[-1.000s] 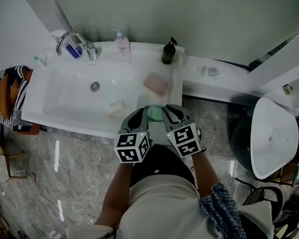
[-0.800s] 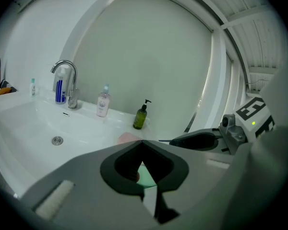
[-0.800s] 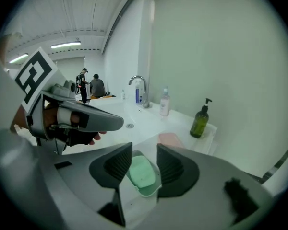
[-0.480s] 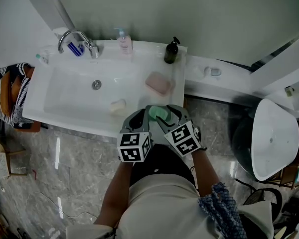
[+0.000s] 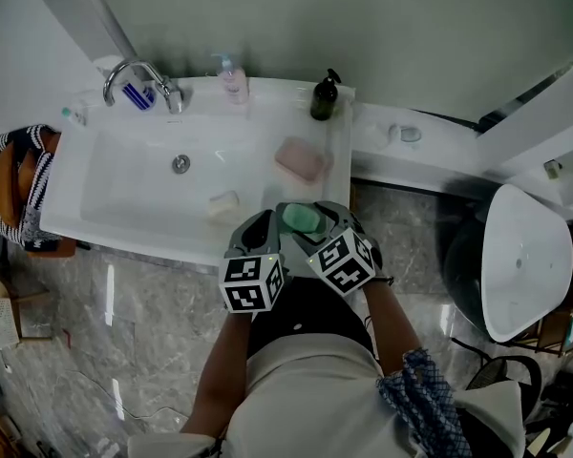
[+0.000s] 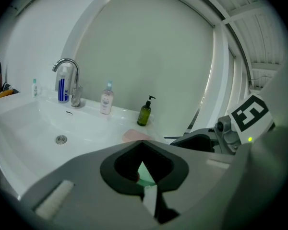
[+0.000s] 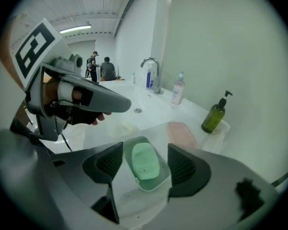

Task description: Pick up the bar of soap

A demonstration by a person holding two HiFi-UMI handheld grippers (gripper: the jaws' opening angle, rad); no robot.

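the bar of soap [image 7: 145, 162] was pale mint green, a smooth rounded oval with soft edges and a plain top. it lay flat, its long axis running away from the camera, inside a shallow green soap dish [image 7: 148, 186] whose rim showed around its near end. in the right gripper view the 2 sat in the lower centre of the frame. in the head view the bar showed just below the centre, at the front right corner of the white sink [image 5: 134, 189]. its top face lay fully exposed.
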